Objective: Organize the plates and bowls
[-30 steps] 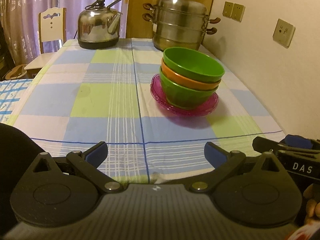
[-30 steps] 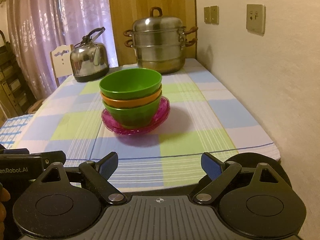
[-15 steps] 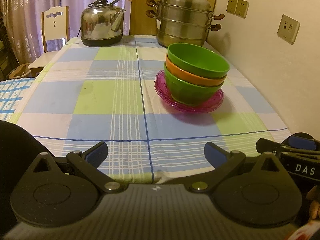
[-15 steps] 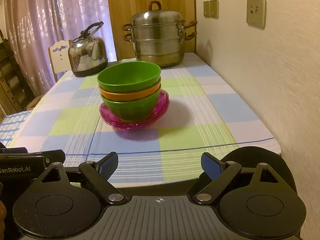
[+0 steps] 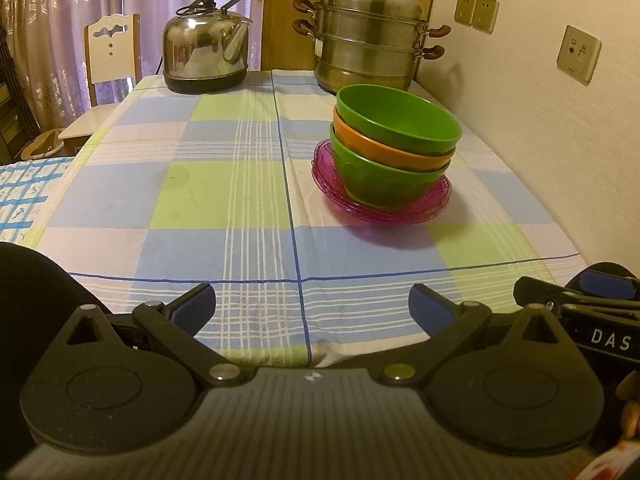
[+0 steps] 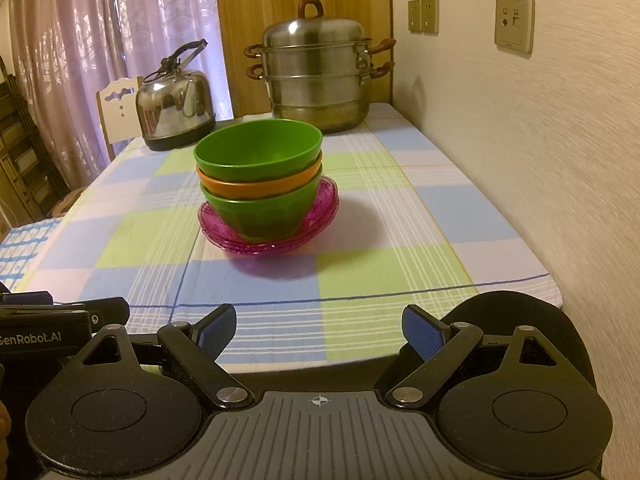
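Three nested bowls, a green bowl [image 5: 396, 120] on an orange bowl [image 5: 384, 150] on another green bowl [image 5: 380, 180], stand on stacked magenta plates [image 5: 344, 196] on the checked tablecloth. The same stack shows in the right wrist view: top green bowl [image 6: 258, 152], orange bowl [image 6: 256, 188], magenta plates [image 6: 324, 204]. My left gripper [image 5: 312, 308] is open and empty over the table's near edge, left of the stack. My right gripper [image 6: 320, 330] is open and empty at the near edge, facing the stack.
A steel kettle [image 5: 206, 60] and a tiered steel steamer pot [image 5: 368, 32] stand at the table's far end. A wall [image 5: 540, 120] with sockets runs along the right. A white chair [image 5: 112, 50] stands far left. The right gripper's body [image 5: 592, 320] shows in the left view.
Both grippers have drifted slightly closer to the stack and the view has tilted up a little. Both stay open; the bowls and plates have not moved.
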A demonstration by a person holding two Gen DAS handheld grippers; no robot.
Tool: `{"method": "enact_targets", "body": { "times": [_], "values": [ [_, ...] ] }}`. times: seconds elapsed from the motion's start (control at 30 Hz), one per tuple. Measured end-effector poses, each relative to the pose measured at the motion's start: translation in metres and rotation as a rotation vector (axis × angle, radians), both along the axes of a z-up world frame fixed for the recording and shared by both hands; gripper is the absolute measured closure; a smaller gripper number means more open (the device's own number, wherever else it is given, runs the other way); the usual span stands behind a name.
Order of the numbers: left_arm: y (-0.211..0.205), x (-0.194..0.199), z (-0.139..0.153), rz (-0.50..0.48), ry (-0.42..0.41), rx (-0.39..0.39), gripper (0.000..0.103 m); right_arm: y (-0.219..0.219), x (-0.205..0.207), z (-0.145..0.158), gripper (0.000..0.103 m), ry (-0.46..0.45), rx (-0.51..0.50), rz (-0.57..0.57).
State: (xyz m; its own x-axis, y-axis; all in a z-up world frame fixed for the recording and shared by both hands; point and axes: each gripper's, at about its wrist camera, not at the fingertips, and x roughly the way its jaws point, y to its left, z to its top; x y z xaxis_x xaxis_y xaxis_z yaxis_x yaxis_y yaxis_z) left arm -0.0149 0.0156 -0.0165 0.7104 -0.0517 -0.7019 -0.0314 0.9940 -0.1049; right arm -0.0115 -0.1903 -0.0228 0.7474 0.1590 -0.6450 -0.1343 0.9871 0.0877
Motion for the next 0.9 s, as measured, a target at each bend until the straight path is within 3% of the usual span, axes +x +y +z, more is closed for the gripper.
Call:
{"method": "enact_targets", "body": {
  "times": [0.9],
  "values": [
    [0.0000,0.0008,-0.0009,0.002,0.004,0.006,0.001,-0.0025,0.0027,-0.0032,0.014,0.004,-0.004,0.003]
  ]
}}
